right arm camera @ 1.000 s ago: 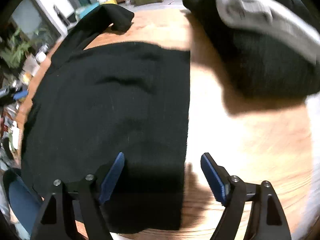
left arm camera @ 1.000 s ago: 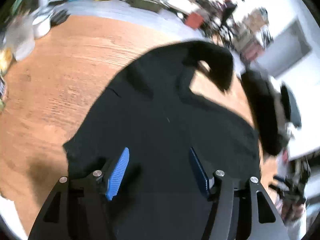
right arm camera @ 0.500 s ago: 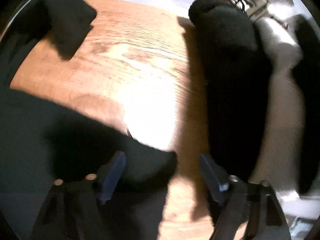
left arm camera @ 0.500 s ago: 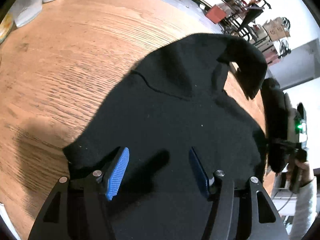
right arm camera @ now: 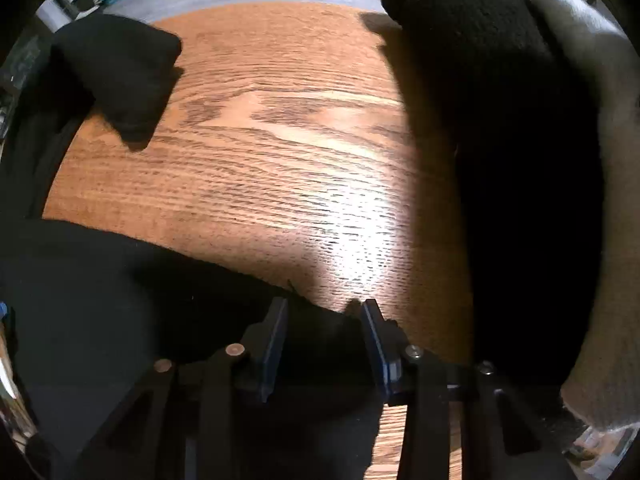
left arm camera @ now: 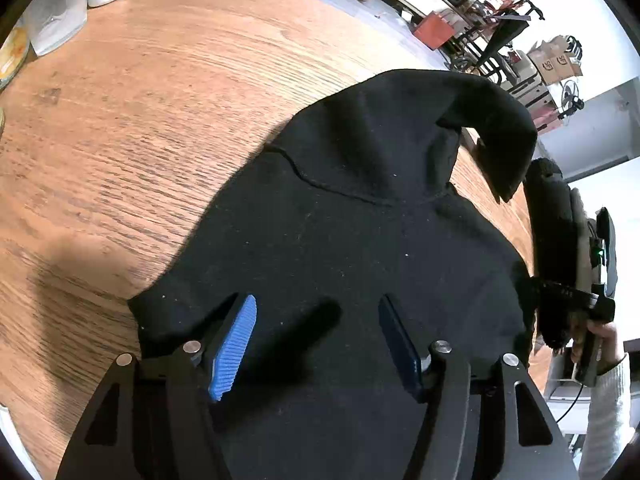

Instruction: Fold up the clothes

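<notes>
Black hoodie (left arm camera: 360, 248) lies flat on the wooden table (left arm camera: 140, 120). Right gripper (right arm camera: 324, 344) has just been closing on its corner near the table edge. Left gripper (left arm camera: 316, 340) hovers released above the cloth.

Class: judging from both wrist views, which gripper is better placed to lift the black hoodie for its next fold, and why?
Right. The right gripper has its jaws astride the hoodie corner, just closing; the left gripper hovers open over flat cloth.

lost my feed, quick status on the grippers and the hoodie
Left gripper open over black hoodie. Right gripper just closing around its corner. Folded dark pile alongside, not blocking.
</notes>
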